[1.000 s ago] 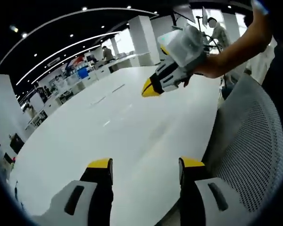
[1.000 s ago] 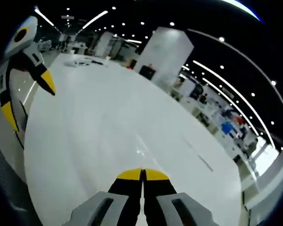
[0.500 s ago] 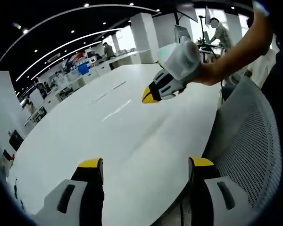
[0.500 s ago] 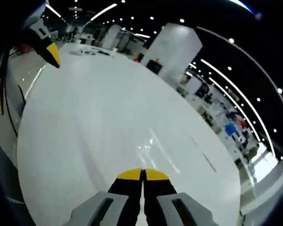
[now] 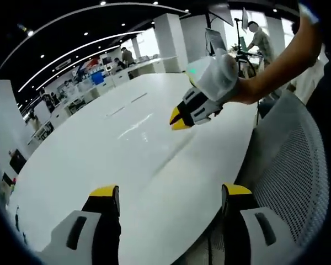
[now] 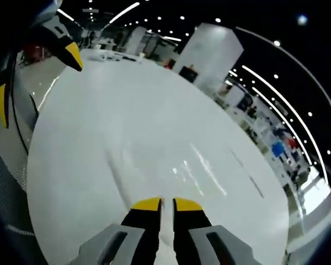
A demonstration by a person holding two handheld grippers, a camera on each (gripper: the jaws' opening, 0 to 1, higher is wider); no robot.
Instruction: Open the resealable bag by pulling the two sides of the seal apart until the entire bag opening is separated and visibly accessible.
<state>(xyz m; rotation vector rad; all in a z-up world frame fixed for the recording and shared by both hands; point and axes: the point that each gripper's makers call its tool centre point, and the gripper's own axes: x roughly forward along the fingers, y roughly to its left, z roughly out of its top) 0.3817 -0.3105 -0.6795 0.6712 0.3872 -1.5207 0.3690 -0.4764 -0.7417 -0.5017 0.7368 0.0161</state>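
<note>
My right hand-held gripper has just cracked slightly open above the white counter; my left hand-held gripper stays wide open (no bag between either yet).

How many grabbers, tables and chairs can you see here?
Hand-held grippers: 2, the left hand-held gripper and the right hand-held gripper
White table: 1
Mesh chair: 1
Total: 4

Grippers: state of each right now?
Left gripper: open, jaws wide apart, empty.
Right gripper: jaws nearly shut with a slim gap, holding nothing.
</note>
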